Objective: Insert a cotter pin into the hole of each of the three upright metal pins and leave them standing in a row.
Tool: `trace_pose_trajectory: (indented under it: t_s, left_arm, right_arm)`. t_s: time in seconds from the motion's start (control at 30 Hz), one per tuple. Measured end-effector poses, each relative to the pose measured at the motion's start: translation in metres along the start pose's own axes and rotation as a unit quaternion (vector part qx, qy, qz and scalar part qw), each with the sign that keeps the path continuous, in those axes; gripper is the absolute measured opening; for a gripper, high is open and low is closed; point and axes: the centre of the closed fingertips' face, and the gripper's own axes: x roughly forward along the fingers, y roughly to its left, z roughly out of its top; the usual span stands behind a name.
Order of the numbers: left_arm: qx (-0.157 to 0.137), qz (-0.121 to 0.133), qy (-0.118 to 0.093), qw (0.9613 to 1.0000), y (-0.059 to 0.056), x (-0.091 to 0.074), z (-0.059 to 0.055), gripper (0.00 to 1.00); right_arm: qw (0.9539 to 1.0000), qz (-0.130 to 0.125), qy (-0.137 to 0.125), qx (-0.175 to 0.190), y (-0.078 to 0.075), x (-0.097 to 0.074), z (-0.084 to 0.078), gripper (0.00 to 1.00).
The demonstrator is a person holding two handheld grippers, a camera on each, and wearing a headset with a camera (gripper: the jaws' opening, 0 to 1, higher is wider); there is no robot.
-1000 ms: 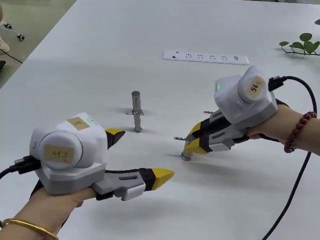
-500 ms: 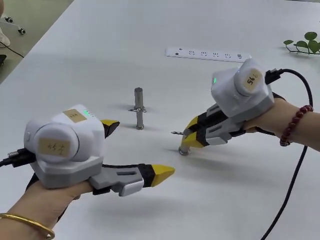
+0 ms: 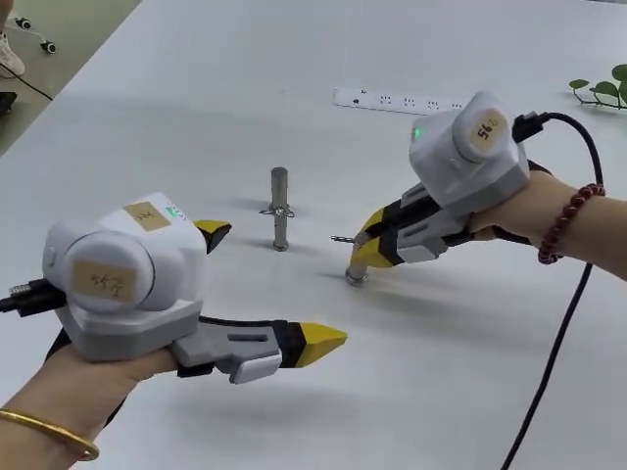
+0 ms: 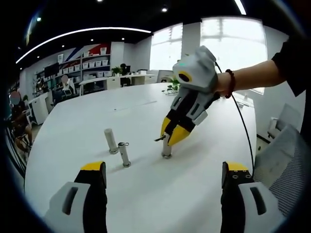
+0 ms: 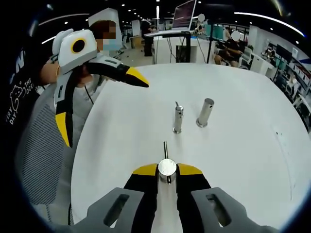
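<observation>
My right gripper [image 3: 364,257] is shut on a short metal pin [image 3: 355,276] with its foot at the table, and a cotter pin [image 3: 341,238] sticks out sideways near its top. From above, the held pin's round top [image 5: 167,167] sits between the jaws [image 5: 167,171]. Two more pins stand upright to its left. The nearer pin [image 3: 281,235] carries a cotter pin [image 3: 277,211]; the farther pin [image 3: 279,182] looks bare. My left gripper [image 3: 266,286] hovers open at the front left, holding nothing. Its own view shows all three pins and the right gripper [image 4: 172,133].
A white power strip [image 3: 407,101] lies at the back of the white table [image 3: 441,392]. Green plant leaves [image 3: 602,83] reach in at the far right. A black cable [image 3: 558,333] trails from the right gripper across the table's right side.
The right gripper has carried its pin left, closer to the two standing pins. The left gripper has hardly moved; the head camera has shifted a little.
</observation>
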Motion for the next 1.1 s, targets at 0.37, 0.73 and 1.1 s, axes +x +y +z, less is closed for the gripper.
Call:
trace_pose_trajectory:
  t_s: [0.37,0.73,1.1]
  left_arm:
    - [-0.007,0.006,-0.007,0.9999,0.004,0.001,-0.001,0.99]
    - [-0.005,0.004,-0.006,1.0,0.003,0.002,-0.002,0.98]
    - [-0.005,0.002,-0.003,1.0,0.002,0.002,-0.002,0.98]
  right_arm:
    - [1.0,-0.001,0.005,-0.007,-0.018,0.001,0.006,0.08]
    - [0.9998,0.005,0.014,-0.01,-0.022,0.006,0.007,0.08]
    - [0.9998,0.006,0.017,-0.008,-0.029,0.011,0.004,0.08]
